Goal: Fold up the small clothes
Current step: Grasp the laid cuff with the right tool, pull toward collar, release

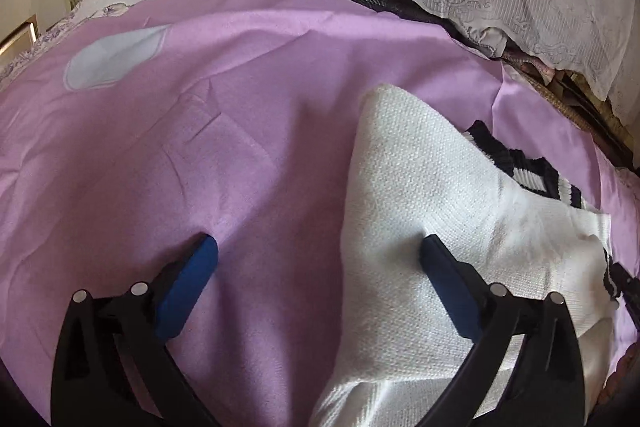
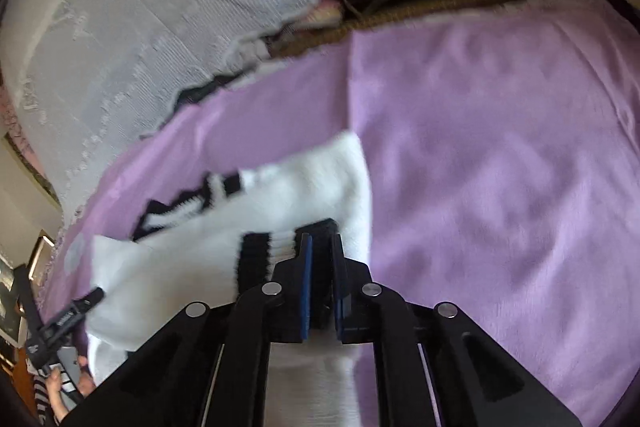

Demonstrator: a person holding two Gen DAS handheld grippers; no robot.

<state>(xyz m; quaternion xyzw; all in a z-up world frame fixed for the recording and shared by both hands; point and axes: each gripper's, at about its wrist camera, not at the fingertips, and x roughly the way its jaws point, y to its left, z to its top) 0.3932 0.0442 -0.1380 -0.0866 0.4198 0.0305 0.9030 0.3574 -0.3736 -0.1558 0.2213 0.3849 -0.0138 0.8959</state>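
Right wrist view: the right gripper (image 2: 322,247) pinches the white sweater's (image 2: 224,267) striped edge on the purple sheet (image 2: 500,187). Left gripper (image 1: 320,251) hangs wide apart. I think a fold-over comes next.

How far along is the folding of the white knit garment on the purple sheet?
Partly done: the white garment already lies doubled on the purple sheet. In hand: the right gripper, jaws shut on its black-striped edge. The left gripper hangs open. Left: finishing and flattening the fold.
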